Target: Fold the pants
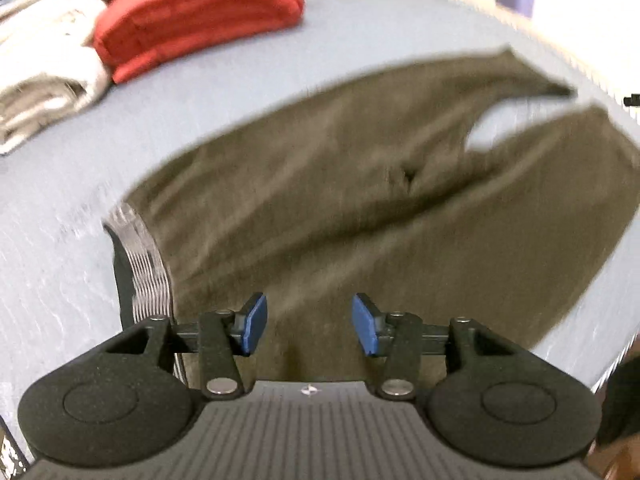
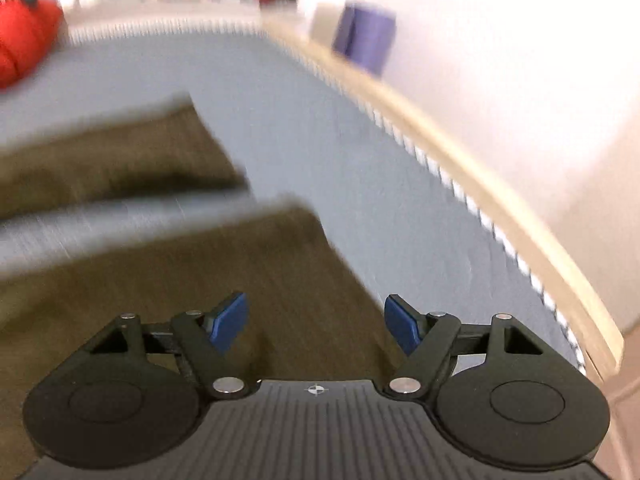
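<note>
Pants [image 1: 320, 208] lie flat and unfolded across mid-frame on the bench [image 1: 60, 260], legs splayed toward the right. No fold made yet. Your left tongs [image 1: 309, 324] and right tongs [image 2: 316, 322] hover released, gripping nothing; all folding remains.

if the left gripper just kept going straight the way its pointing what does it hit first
Most likely the olive pants. The open left gripper points across their upper part beside the striped waistband, with nothing between. The frame is blurred, so depth is uncertain.
</note>
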A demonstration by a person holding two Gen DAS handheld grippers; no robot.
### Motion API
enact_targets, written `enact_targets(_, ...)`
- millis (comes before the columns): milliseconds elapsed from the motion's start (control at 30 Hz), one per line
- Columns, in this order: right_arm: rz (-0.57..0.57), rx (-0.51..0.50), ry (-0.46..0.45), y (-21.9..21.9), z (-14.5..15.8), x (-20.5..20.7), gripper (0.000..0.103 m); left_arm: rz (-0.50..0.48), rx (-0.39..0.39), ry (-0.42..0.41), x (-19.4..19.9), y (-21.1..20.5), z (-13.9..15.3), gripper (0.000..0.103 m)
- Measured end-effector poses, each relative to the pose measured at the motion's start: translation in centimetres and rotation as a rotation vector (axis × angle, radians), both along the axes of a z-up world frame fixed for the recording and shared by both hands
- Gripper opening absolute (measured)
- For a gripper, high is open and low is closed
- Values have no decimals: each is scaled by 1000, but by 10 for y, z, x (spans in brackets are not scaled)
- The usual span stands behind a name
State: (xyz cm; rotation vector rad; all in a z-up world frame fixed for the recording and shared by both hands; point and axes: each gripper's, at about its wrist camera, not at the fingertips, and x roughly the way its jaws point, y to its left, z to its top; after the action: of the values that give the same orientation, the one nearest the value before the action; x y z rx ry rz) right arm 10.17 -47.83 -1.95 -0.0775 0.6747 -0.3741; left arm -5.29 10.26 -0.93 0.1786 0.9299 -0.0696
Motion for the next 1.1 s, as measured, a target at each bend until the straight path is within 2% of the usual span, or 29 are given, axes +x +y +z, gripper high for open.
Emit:
enact_targets(167,143,100,-276,62,76,-24,78,59,-100,-175,3,-19,61,77)
enact_targets(267,251,140,-407,108,120,-47,80,94,-131,-298,4,-27,98,78)
enact_targets(367,340,242,-484,148,154,-70,83,145,-194,-355,7,-28,122,78)
enact_targets(467,409,355,-497,180,175,-87,85,206,-251,-374,14,-24,127,78)
enact_targets(600,517,432,-466,216,178,-102,88,248,-277,-329,28,-15,111,77)
enact_targets(700,608,430,-441,237,164,-105,90,284,-277,-261,42,-2,95,50)
enact_targets(767,654,387,-453,249,144,-102,90,287,-289,-241,46,9,81,26)
enact_targets(833,658,327,-396,265,121,-96,90,279,-289,-226,52,13,72,18)
enact_targets(933,687,331,-311,275,102,-81,89,258,-306,-211,65,19,58,15)
enact_targets(1100,713,266,-327,277,97,-75,89,291,-336,-203,87,32,46,15)
